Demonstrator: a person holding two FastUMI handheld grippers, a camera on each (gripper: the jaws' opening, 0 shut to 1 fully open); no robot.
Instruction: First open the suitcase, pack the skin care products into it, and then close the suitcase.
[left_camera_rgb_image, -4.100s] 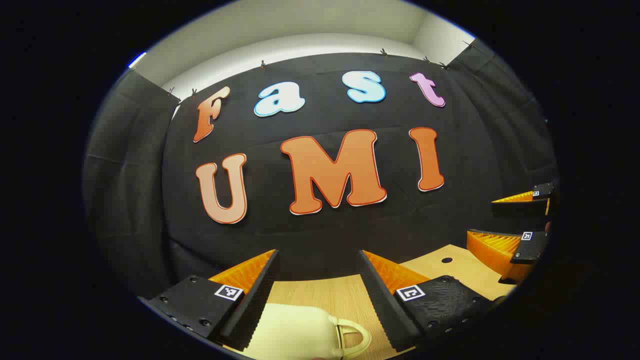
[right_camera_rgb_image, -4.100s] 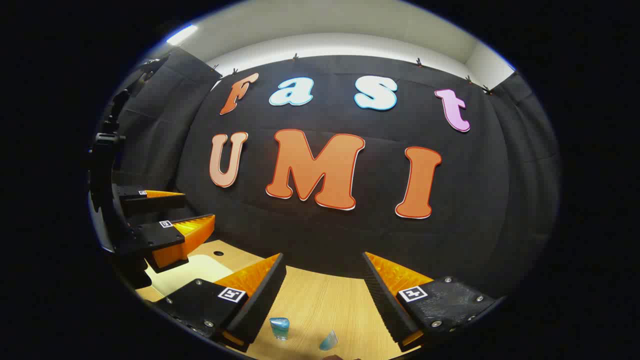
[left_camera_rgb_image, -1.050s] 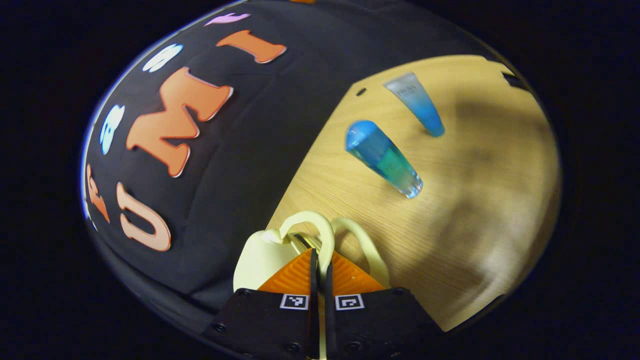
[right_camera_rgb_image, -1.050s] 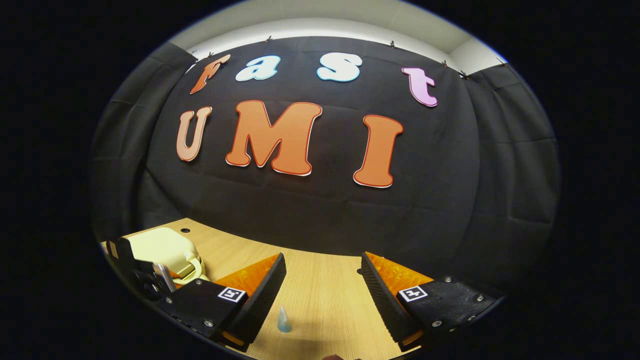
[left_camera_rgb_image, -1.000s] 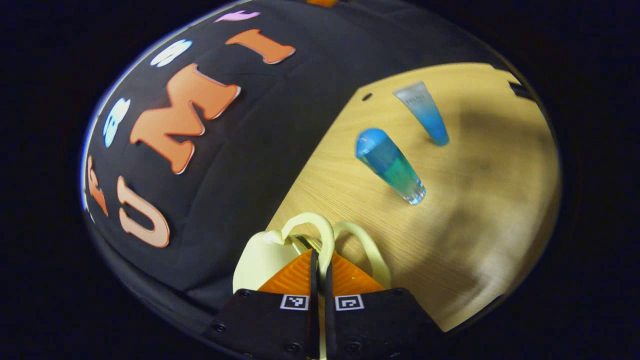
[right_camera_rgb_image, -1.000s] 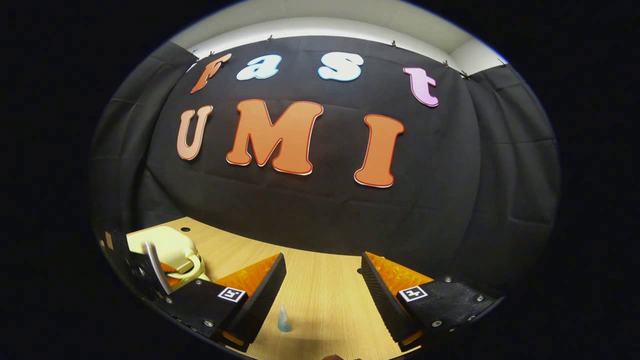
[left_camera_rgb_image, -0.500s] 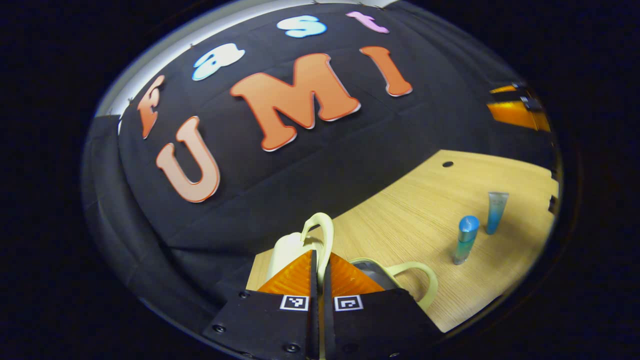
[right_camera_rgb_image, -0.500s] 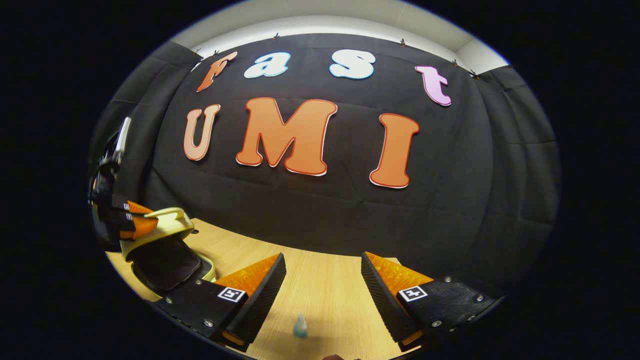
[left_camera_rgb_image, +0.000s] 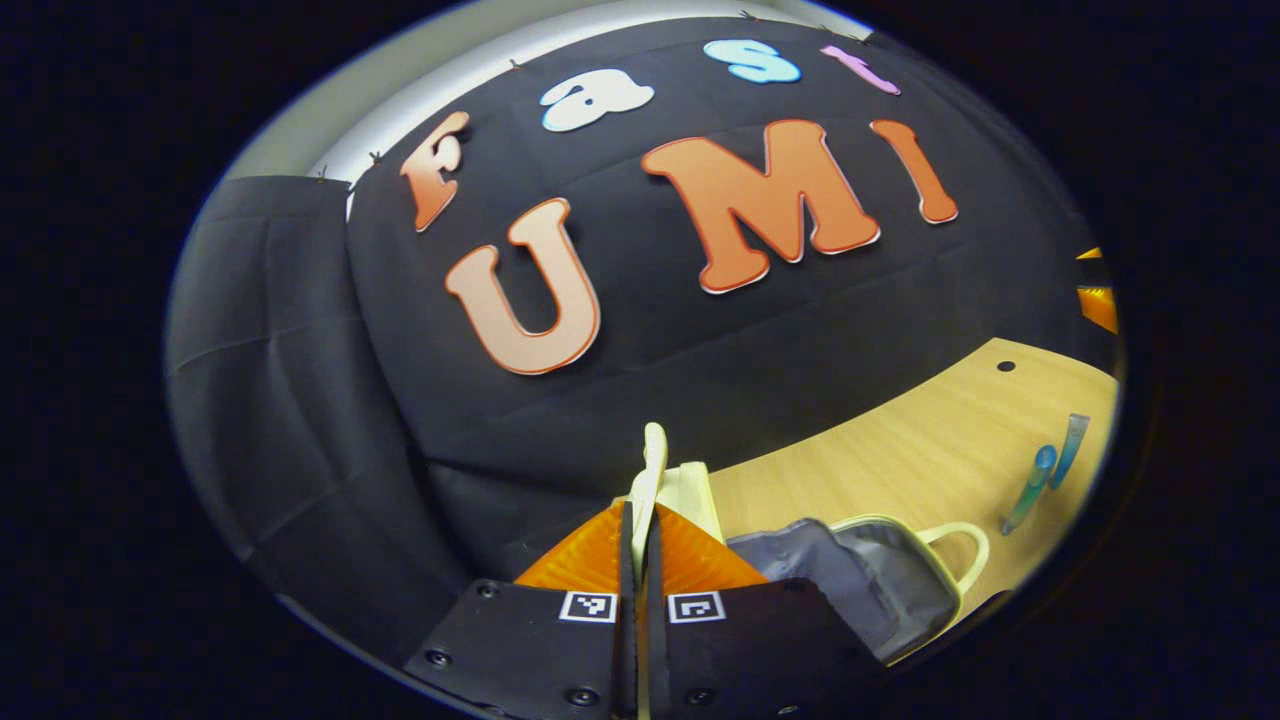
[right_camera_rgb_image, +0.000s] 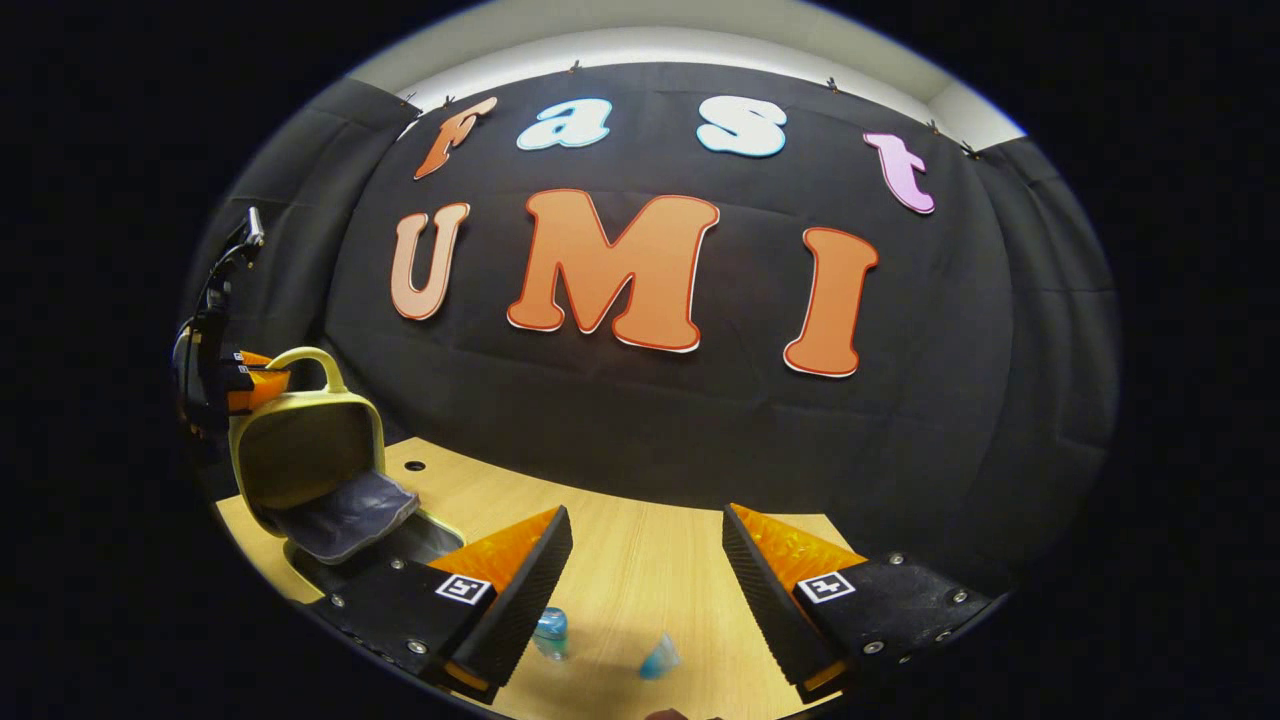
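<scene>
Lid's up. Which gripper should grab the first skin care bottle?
Right, probably. The right gripper is open with the blue bottle and tube standing on the table just ahead of its fingers. The left gripper is shut on the lid handle, holding the suitcase open.

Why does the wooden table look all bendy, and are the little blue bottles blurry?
In the left gripper view the fisheye lens curves the light wooden table edge and slants the two blue skincare bottles, small but fairly sharp near the rim. In the right gripper view the table edge bows too, and the bottles look soft, low between the open fingers of the right gripper.
</scene>
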